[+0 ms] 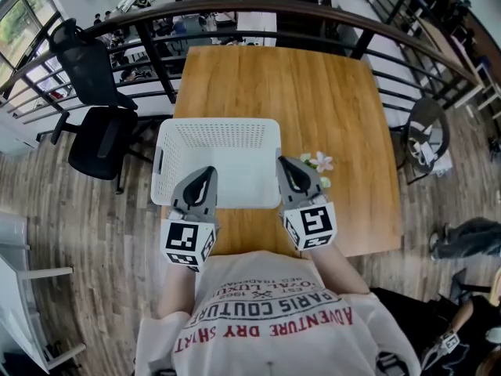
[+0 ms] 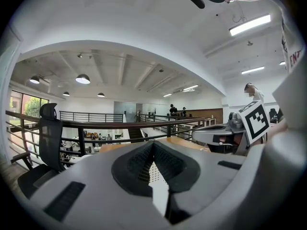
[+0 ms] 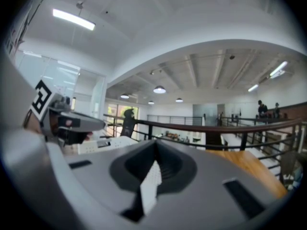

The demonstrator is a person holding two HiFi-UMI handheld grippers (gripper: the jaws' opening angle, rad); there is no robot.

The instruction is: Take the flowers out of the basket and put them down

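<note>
The flowers [image 1: 320, 163] lie on the table [image 1: 313, 84] just outside the right wall of the white basket [image 1: 219, 122], whose inside looks bare. By that showing the task seems finished, with nothing left to lift out. The left hand-held gripper [image 1: 207, 172] and the right hand-held gripper [image 1: 288, 165] hover at the basket's near corners, jaws closed together and holding nothing.

bright, even light from ceiling lamps [image 2: 249, 25]; fisheye edges bend, darken, blur.
</note>
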